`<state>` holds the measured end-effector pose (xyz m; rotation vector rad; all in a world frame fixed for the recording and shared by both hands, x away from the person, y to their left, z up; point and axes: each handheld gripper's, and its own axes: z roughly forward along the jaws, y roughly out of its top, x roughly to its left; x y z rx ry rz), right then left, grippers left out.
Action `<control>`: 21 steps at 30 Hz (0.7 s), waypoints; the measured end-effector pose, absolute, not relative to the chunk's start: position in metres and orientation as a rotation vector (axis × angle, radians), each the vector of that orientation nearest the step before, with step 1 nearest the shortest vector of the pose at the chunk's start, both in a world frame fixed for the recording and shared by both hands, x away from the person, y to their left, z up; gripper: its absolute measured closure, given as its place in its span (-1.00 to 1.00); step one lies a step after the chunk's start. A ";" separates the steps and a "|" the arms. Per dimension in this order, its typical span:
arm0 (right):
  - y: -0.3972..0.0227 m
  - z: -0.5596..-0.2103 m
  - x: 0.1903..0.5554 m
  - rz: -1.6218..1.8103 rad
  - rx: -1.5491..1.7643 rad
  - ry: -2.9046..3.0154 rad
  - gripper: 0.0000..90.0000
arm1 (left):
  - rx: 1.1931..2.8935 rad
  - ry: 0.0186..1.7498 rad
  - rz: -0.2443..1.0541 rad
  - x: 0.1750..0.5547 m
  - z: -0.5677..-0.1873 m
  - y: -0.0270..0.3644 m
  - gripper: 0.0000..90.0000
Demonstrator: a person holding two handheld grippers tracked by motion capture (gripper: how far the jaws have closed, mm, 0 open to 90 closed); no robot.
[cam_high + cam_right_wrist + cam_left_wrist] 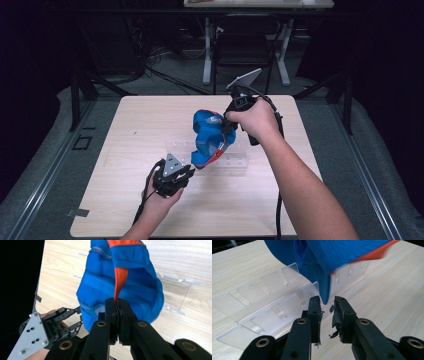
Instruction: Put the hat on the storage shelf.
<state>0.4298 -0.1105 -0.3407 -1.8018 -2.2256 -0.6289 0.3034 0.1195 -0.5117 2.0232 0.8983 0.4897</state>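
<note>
A blue cloth item with orange trim (210, 137) hangs over a clear acrylic rack (235, 161) in the middle of the wooden table (120, 200). My right gripper (117, 302) is shut on its orange strip and holds it up from the upper right (229, 125). In the left gripper view the cloth (332, 255) hangs down to a blue tip just beyond my left gripper (327, 301), whose jaws stand a little apart with no pad pressing on it. The left gripper (187, 171) sits low, at the rack's (269, 307) near left end. The right gripper view shows it (72, 315) below the cloth (105, 287).
Bare wood lies around the rack (177, 292) on every side. Beyond the table's far edge stand a dark chair (242, 47) and white desk legs (207, 50) on a grey floor. Cables trail from both grippers toward the near edge.
</note>
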 end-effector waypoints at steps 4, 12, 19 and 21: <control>-0.113 -0.339 0.429 -0.642 -1.809 -2.217 0.93 | 2.017 0.898 0.485 0.303 -0.512 0.121 0.61; -0.117 -0.339 0.428 -0.632 -1.812 -2.224 0.93 | 2.014 0.906 0.490 0.303 -0.512 0.123 0.55; -0.124 -0.339 0.426 -0.631 -1.832 -2.227 0.91 | 2.011 0.918 0.506 0.303 -0.512 0.128 0.49; -0.126 -0.339 0.425 -0.621 -1.842 -2.231 0.91 | 2.004 0.924 0.506 0.302 -0.512 0.130 0.46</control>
